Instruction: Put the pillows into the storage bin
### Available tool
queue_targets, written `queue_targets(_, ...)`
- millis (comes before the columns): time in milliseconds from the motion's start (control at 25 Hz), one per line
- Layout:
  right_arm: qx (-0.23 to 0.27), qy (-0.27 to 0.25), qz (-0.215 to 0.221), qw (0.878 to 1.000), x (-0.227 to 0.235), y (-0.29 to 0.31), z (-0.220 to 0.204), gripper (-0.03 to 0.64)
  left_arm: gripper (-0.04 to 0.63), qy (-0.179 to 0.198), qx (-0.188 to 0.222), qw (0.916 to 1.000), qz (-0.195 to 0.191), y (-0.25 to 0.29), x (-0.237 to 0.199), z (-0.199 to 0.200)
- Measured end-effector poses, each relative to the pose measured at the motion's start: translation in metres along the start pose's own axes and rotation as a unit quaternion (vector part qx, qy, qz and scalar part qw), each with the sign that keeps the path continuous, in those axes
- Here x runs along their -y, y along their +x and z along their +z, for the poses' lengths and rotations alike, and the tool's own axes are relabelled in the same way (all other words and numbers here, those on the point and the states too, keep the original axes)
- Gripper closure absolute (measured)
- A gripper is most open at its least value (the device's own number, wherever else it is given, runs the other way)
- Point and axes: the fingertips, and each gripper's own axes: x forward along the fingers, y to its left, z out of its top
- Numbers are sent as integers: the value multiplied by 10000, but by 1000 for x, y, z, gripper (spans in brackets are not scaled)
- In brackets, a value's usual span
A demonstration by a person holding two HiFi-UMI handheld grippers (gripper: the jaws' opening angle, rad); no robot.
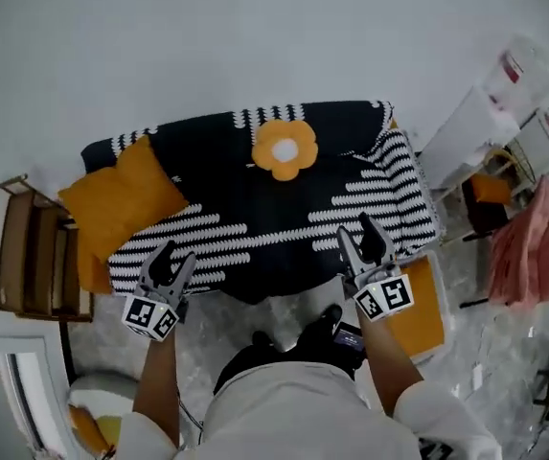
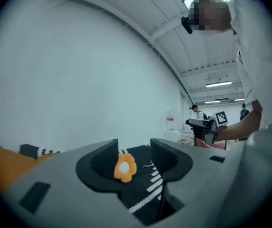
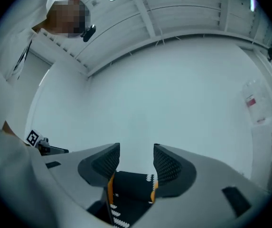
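A flower-shaped orange pillow (image 1: pixel 284 147) with a white centre lies on the sofa's black-and-white blanket (image 1: pixel 255 209), near the back. A square orange pillow (image 1: pixel 121 197) leans at the sofa's left end. My left gripper (image 1: pixel 171 264) hovers over the sofa's front left edge, open and empty. My right gripper (image 1: pixel 363 241) hangs over the front right edge, also open and empty. In the left gripper view the flower pillow (image 2: pixel 125 167) shows far off between the jaws of the left gripper (image 2: pixel 133 158). The right gripper (image 3: pixel 136 158) looks over the blanket (image 3: pixel 128 186) at a white wall.
A wooden side table (image 1: pixel 30 252) stands left of the sofa. An orange cushion (image 1: pixel 420 307) lies on the floor at the sofa's right front. A white round container (image 1: pixel 97 412) with something orange in it sits at the bottom left. Pink cloth (image 1: pixel 528 238) and clutter fill the right.
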Motion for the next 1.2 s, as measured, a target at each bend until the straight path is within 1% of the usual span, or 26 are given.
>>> queue_targets(80, 45, -46, 313, 9995, -35, 32, 12, 394, 381, -47, 146, 9986, 508, -48, -30, 14)
queue_targets(160, 62, -75, 634, 9979, -70, 59, 19, 394, 377, -131, 275, 9947, 980, -95, -57, 21)
queue_targets(320, 134, -72, 1259, 9919, -133, 109, 25, 394, 362, -328, 588, 9815, 1793, -174, -101, 31)
queue_targets(480, 68, 107, 1730, 9848, -170, 142, 12, 394, 348, -418, 730, 9675, 2383, -221, -124, 28)
queue_targets(560, -55, 251, 1862, 9822, -181, 159, -4, 394, 348, -438, 742, 9615, 2608, -234, -139, 25)
queue_targets(680, -212, 406, 2000, 9787, -191, 185, -32, 394, 348, -472, 677, 9550, 2847, -246, -159, 21)
queue_targets(840, -351, 670, 2153, 9736, -201, 239, -63, 394, 348, -678, 579, 9432, 3199, -251, -202, 13)
queue_targets(960, -362, 822, 2289, 9693, -211, 282, -76, 394, 348, -870, 487, 9350, 3404, -246, -236, 6)
queue_targets(1040, -384, 900, 2368, 9666, -214, 312, -83, 394, 345, -962, 374, 9310, 3502, -237, -258, 1)
queue_targets(1200, -589, 1058, 2469, 9614, -211, 370, -110, 394, 337, -1098, 170, 9224, 3700, -222, -299, -5)
